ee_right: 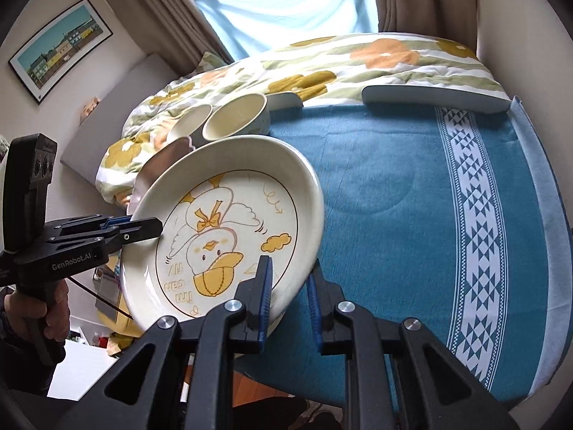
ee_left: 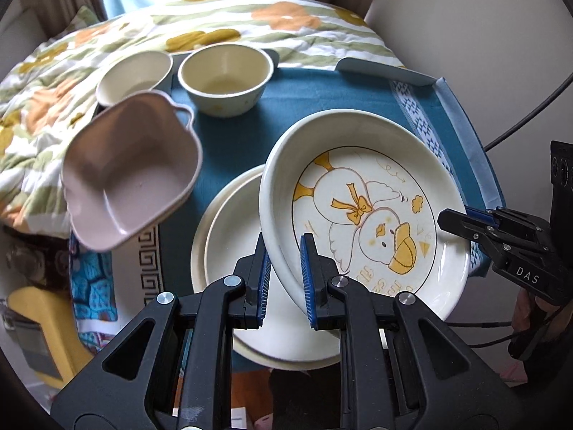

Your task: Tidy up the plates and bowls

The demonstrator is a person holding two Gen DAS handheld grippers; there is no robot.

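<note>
Both wrist views look down, sharing the duck plate [ee_left: 365, 211].

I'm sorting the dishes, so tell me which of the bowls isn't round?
The pink bowl on the left. It is squarish with little ear-like handles, while the two cream bowls behind it are plain and round.

Left gripper [ee_left: 284, 279]: black frame, silver screws, ribbed blue pads, "GenRobot.AI" lettering, thin black cable. Right gripper [ee_right: 290, 297]: same build, "DAS" marking, black cables.
</note>
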